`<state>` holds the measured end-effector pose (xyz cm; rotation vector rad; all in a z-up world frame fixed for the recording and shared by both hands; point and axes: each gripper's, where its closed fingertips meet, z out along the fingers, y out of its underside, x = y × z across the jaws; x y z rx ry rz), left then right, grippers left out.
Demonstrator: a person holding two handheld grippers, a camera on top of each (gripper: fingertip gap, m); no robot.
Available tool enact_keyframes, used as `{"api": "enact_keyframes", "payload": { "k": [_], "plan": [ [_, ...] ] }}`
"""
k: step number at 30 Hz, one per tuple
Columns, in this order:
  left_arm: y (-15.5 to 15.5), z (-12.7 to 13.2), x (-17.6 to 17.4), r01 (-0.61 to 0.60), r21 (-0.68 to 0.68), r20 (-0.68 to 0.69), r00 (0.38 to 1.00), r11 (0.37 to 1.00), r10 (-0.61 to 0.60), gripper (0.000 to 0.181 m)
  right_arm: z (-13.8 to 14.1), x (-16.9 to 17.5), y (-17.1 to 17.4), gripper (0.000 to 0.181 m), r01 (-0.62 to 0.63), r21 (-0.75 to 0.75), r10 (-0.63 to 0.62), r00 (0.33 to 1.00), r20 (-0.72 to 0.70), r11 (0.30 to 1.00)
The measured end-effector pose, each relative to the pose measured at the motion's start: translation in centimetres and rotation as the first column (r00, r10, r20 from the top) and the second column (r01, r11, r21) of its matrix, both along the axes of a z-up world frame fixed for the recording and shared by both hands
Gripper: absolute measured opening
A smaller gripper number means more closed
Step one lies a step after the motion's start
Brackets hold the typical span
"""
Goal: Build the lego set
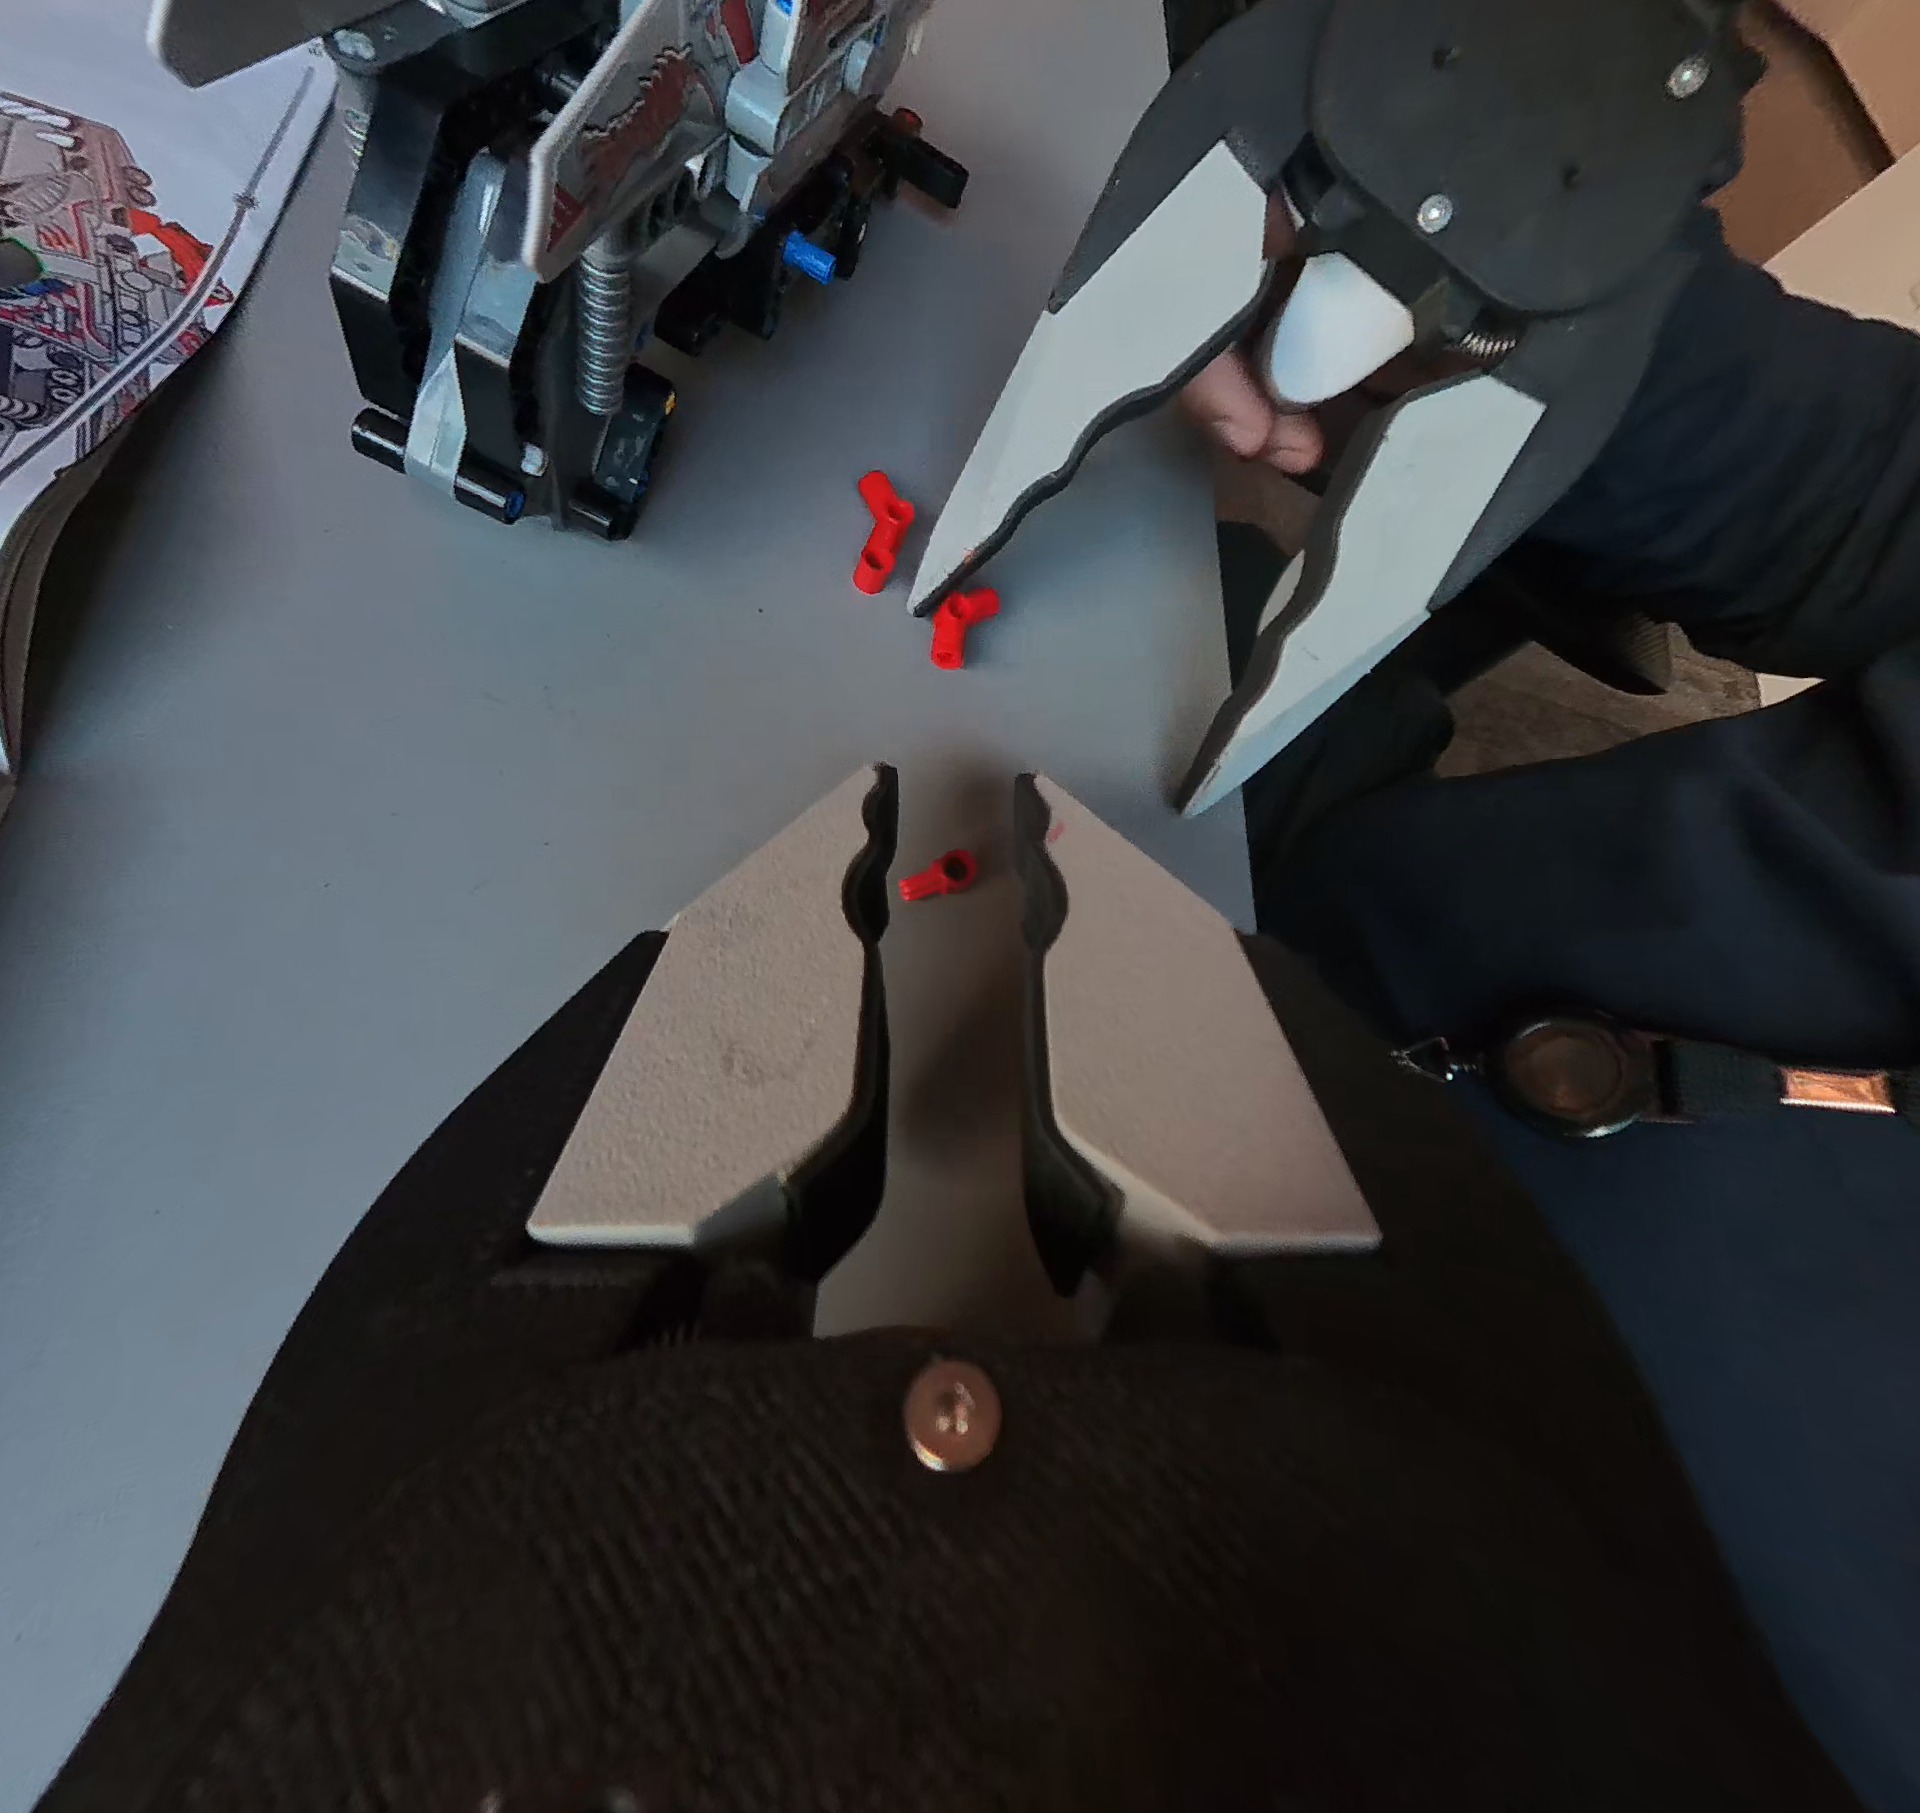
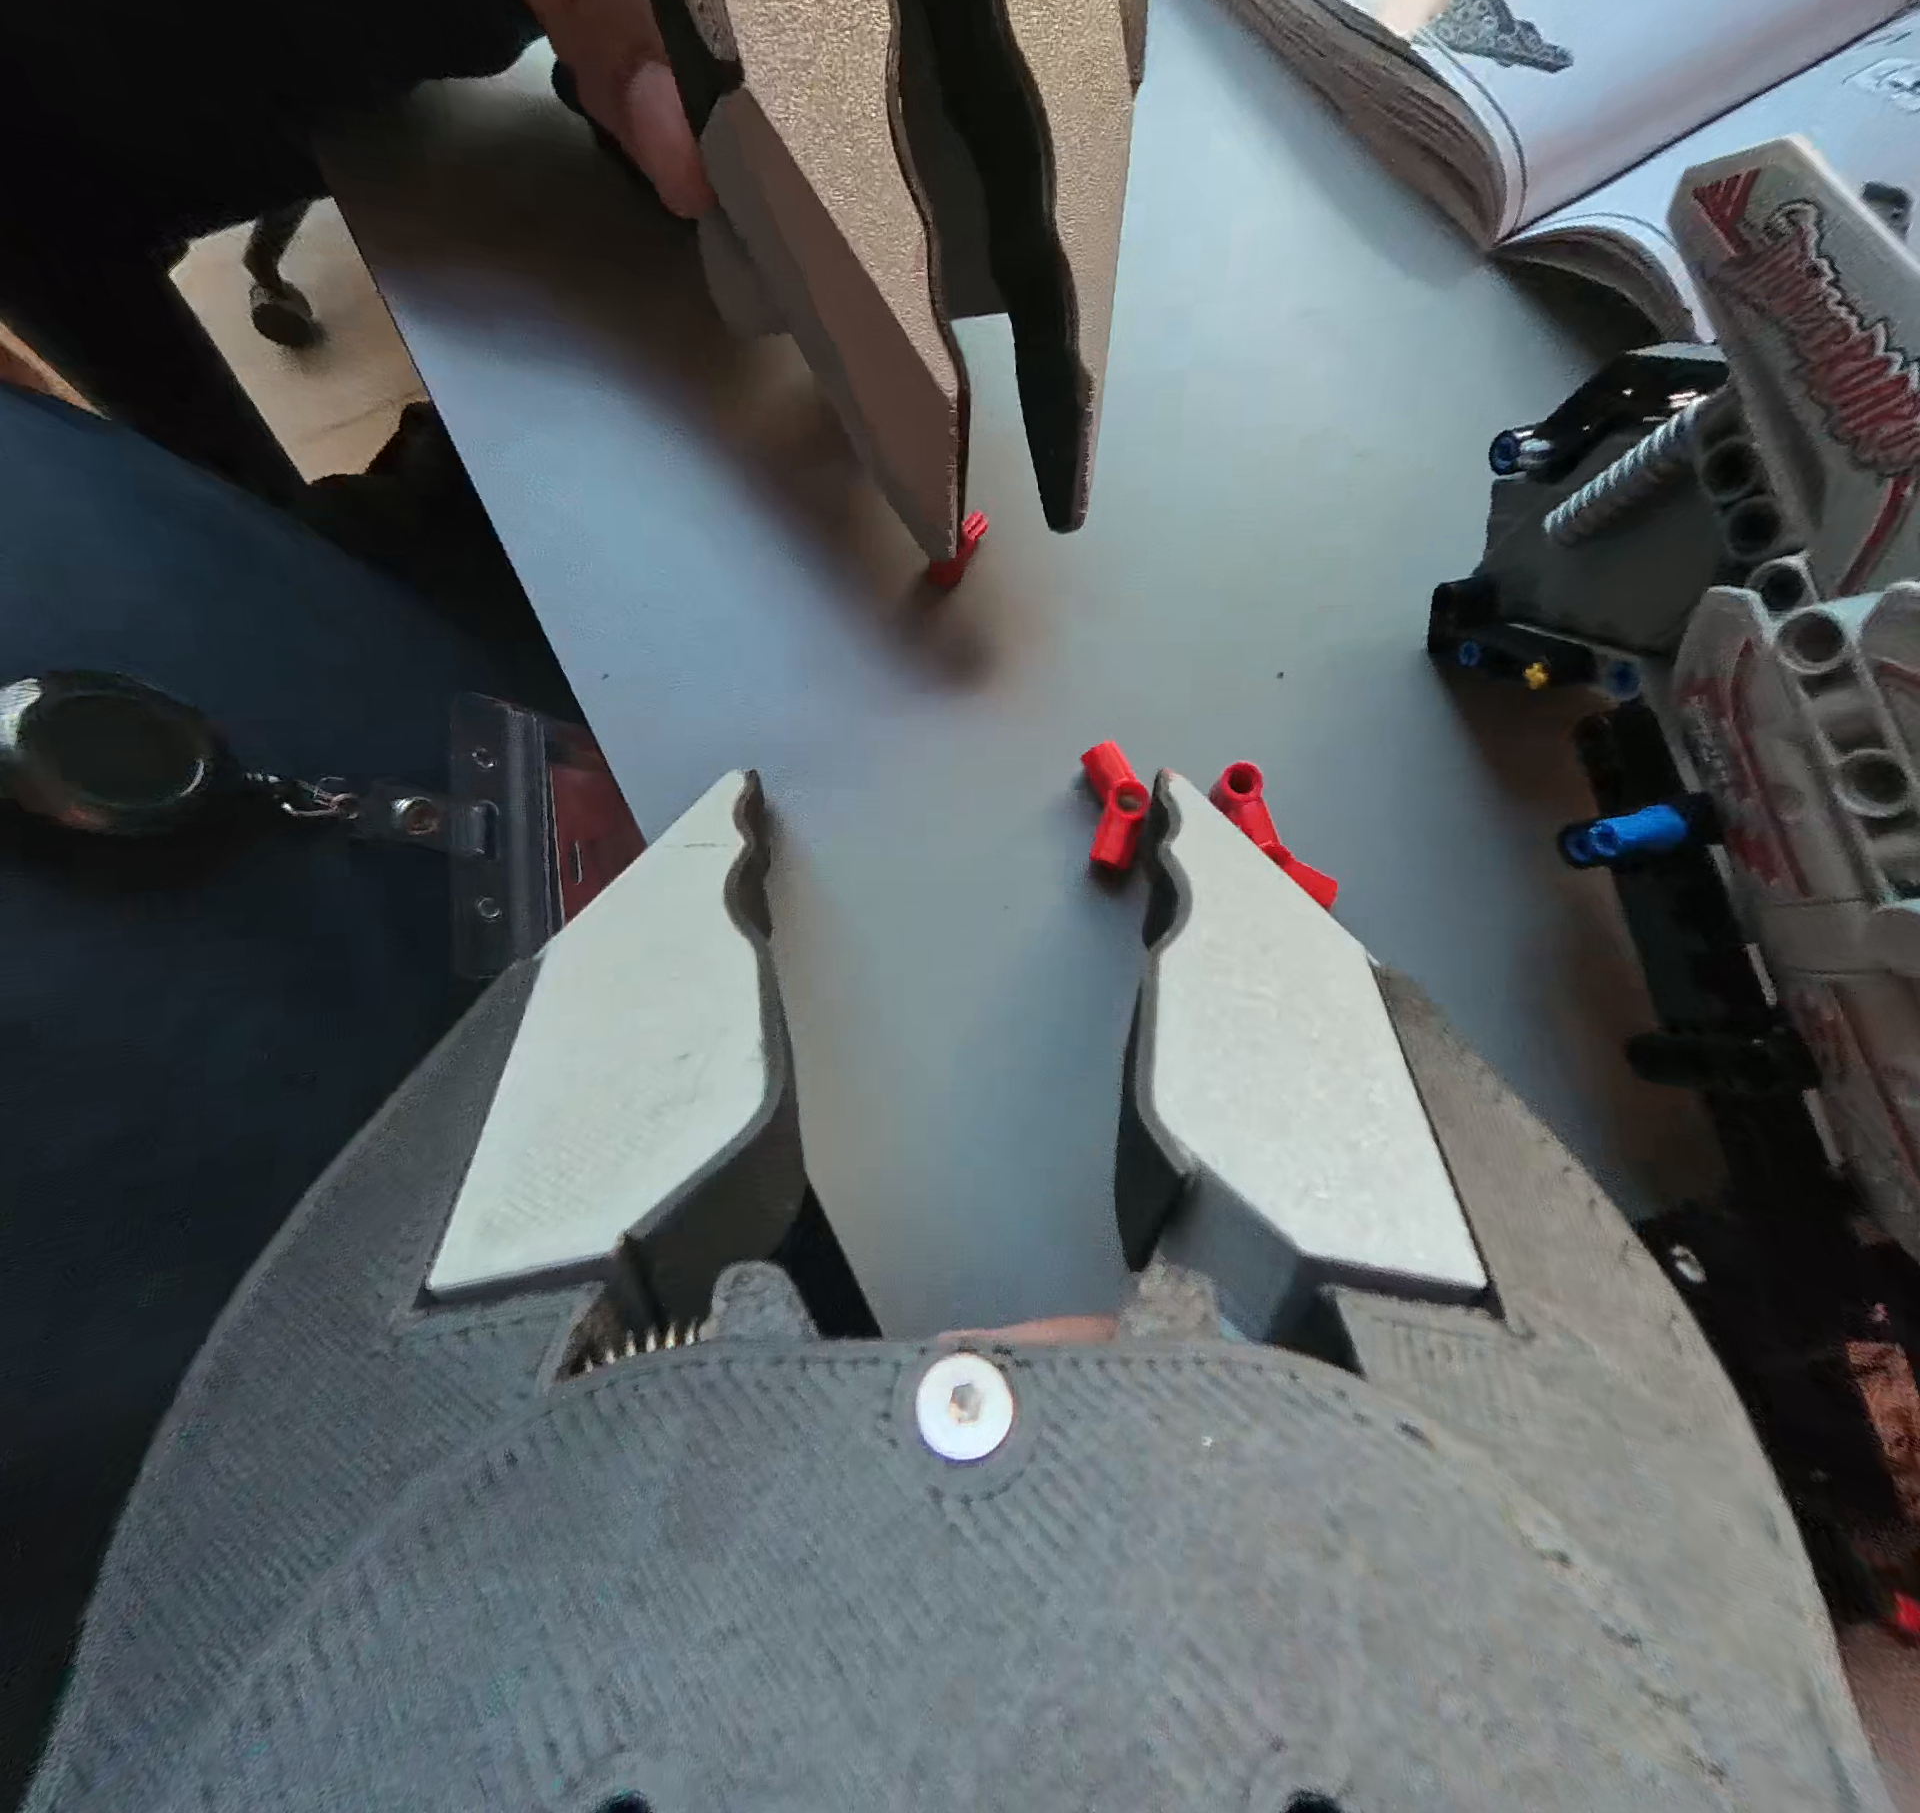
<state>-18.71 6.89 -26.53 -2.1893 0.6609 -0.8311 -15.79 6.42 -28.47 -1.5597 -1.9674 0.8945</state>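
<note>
Three small red connectors lie on the grey table (image 1: pixel 312 828). One red connector (image 1: pixel 940 875) lies between the fingers of my left gripper (image 1: pixel 956 797), which is open a little and low over it; in the right wrist view this piece (image 2: pixel 961 553) sits against one fingertip of the left gripper (image 2: pixel 1008 532). My right gripper (image 2: pixel 954 797) is open wide and empty. Its right fingertip rests between the other two connectors (image 2: pixel 1117 818) (image 2: pixel 1262 823). In the left wrist view the right gripper (image 1: pixel 1055 705) touches one of the two connectors (image 1: pixel 961 625); the other (image 1: pixel 883 532) is beside it.
The part-built grey, black and red lego model (image 1: pixel 582 205) stands at the back, also on the right in the right wrist view (image 2: pixel 1766 724). An open instruction booklet (image 1: pixel 94 309) lies beside it. The table edge (image 1: pixel 1236 724) is close by, with a cardboard box (image 1: pixel 1849 101) beyond. One gripper's finger ends stand about 4 cm off the other's.
</note>
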Motion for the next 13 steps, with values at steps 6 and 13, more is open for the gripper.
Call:
{"api": "enact_keyframes", "payload": {
  "k": [6, 13],
  "plan": [
    [0.2, 0.5, 1.0, 0.014, 0.051, -0.014, 1.000, 0.999, -0.013, 0.018, -0.2, 0.0, -0.6, 0.083, -0.020, 0.030, 0.020, 1.000, -0.004, 0.999],
    [0.8, 0.2, 2.6, 0.089, 0.105, -0.149, 0.986, 0.991, -0.073, 0.020, 0.9, 0.5, -0.2, 0.080, -0.019, 0.090, 0.023, 0.999, -0.042, 0.996]
  ]
}}
